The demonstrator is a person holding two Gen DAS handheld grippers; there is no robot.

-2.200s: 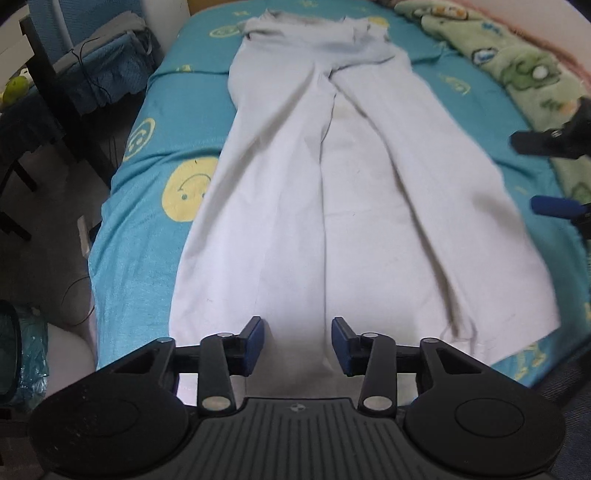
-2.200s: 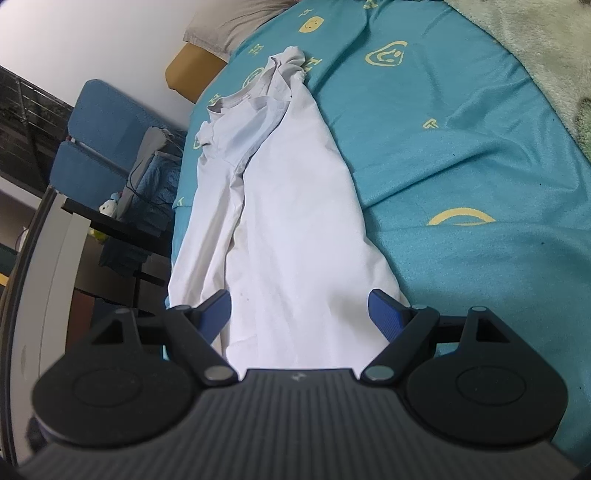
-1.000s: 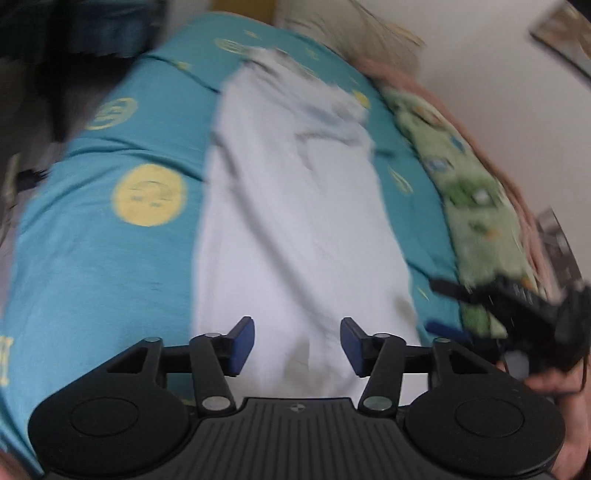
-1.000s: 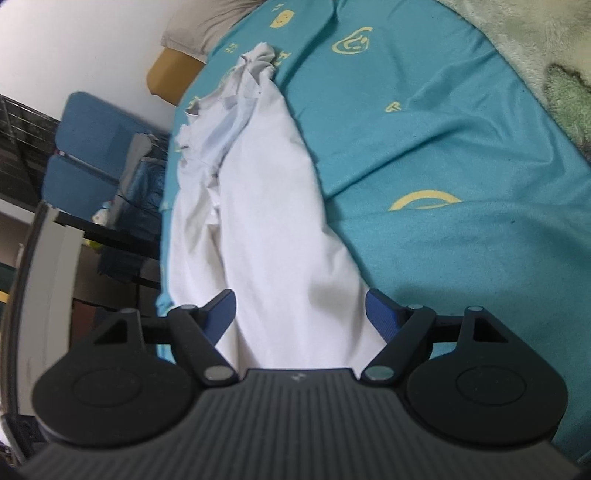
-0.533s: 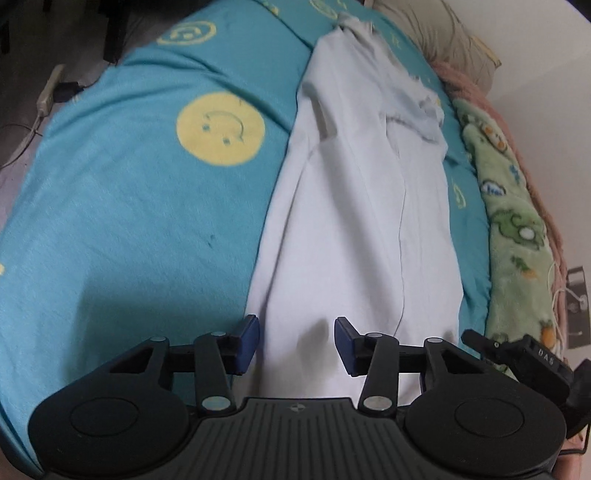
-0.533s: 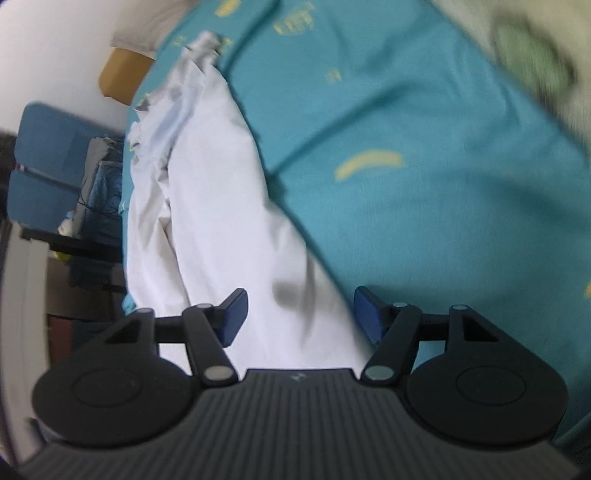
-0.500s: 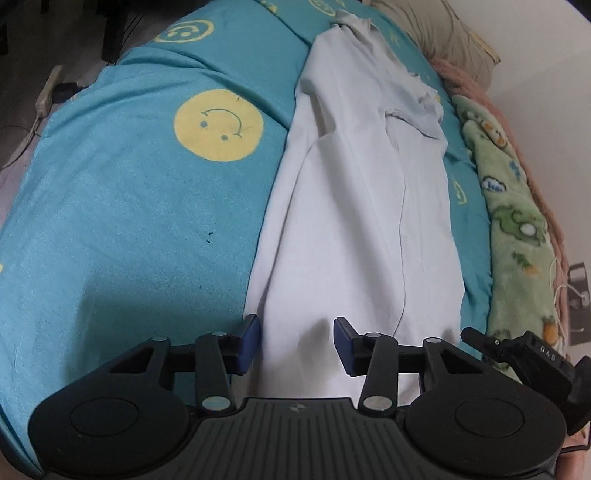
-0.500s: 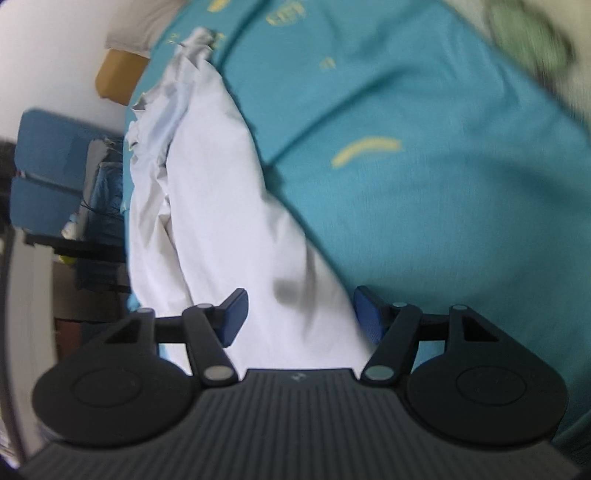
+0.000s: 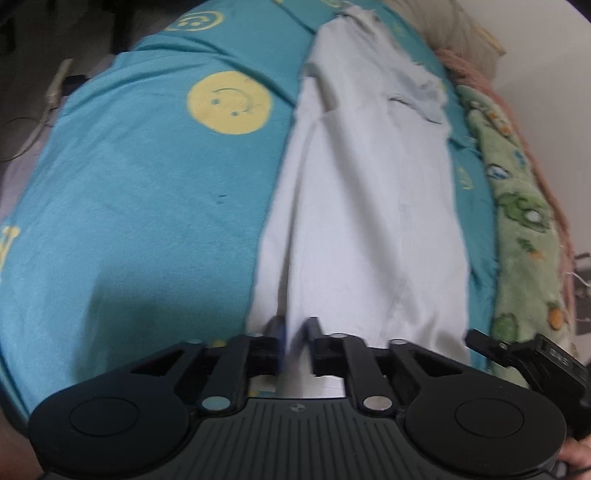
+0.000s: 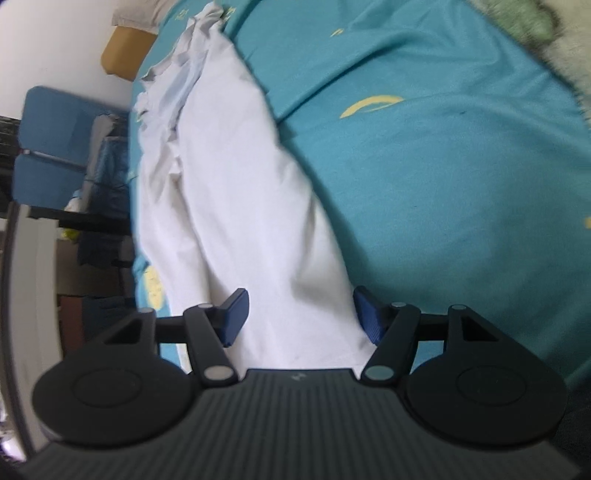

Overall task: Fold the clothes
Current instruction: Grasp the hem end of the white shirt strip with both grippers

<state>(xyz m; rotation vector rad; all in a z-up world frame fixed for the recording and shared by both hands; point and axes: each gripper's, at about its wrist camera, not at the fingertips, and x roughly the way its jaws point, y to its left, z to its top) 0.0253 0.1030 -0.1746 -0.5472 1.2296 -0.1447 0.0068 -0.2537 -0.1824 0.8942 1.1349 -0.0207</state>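
Your white trousers (image 9: 369, 206) lie lengthwise on the teal bedsheet (image 9: 147, 206), legs folded together into one long strip, waistband at the far end near the pillow (image 9: 461, 33). Your left gripper (image 9: 298, 343) is at the near hem, close to the strip's left edge, its fingers drawn nearly together with a fold of white cloth between them, so it looks clamped on the trousers, though blur hides the exact contact. Your right gripper (image 10: 301, 314) stands wide apart, straddling the same hem end: the cloth passes between its blue pads (image 10: 234, 312) and neither is seen to press on it. The green fleece blanket (image 9: 524, 229) runs along the far side of the sheet from the trousers. A yellow smiley print (image 9: 229, 101) marks the sheet left of them. White lettering on the right gripper's body (image 9: 554, 356) in the left view is too blurred to read.
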